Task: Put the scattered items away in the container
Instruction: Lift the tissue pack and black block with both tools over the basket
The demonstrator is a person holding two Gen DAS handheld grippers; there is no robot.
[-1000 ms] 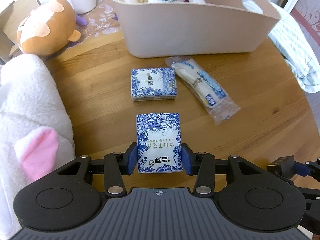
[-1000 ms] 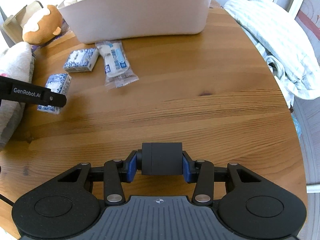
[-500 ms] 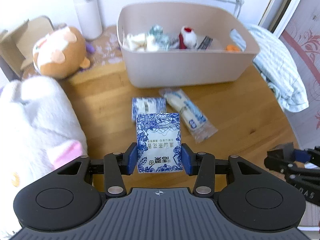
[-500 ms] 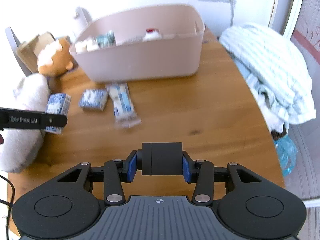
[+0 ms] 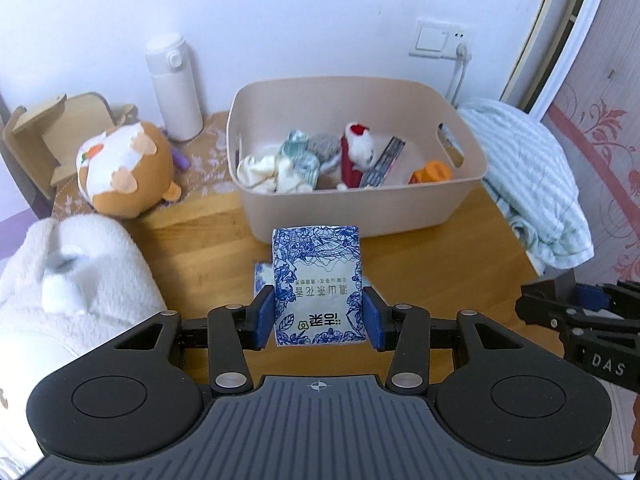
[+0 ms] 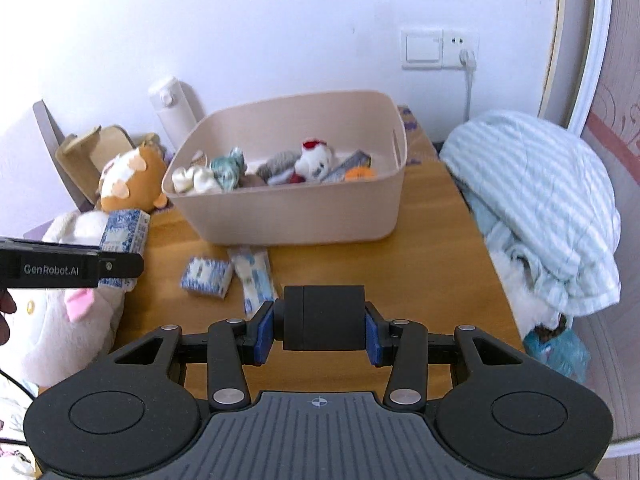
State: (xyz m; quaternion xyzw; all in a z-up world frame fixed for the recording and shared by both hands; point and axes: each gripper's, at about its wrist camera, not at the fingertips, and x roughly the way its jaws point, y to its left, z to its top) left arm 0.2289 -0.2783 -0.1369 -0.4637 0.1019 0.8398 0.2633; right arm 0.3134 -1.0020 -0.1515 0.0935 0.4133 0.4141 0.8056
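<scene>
My left gripper [image 5: 318, 316] is shut on a blue-and-white tissue pack [image 5: 318, 280], held in the air in front of the beige bin [image 5: 360, 208]; the pack also shows in the right wrist view [image 6: 122, 236]. My right gripper [image 6: 324, 318] is shut on a black box [image 6: 324, 316], raised above the table. A second tissue pack [image 6: 206, 276] and a clear wipes packet [image 6: 254, 276] lie on the wooden table [image 6: 360, 264] before the bin [image 6: 288, 212], which holds socks, a small plush and other items.
A brown plush [image 5: 124, 172] and a white bottle [image 5: 174, 88] stand left of the bin. A white fluffy plush [image 5: 60, 280] lies at the table's left. A striped blue blanket [image 6: 540, 200] is heaped on the right. A cardboard piece [image 5: 48, 132] stands at back left.
Both grippers have risen well above the table, each holding its item. The views now look down into the bin. The left gripper's tissue pack left the table.
</scene>
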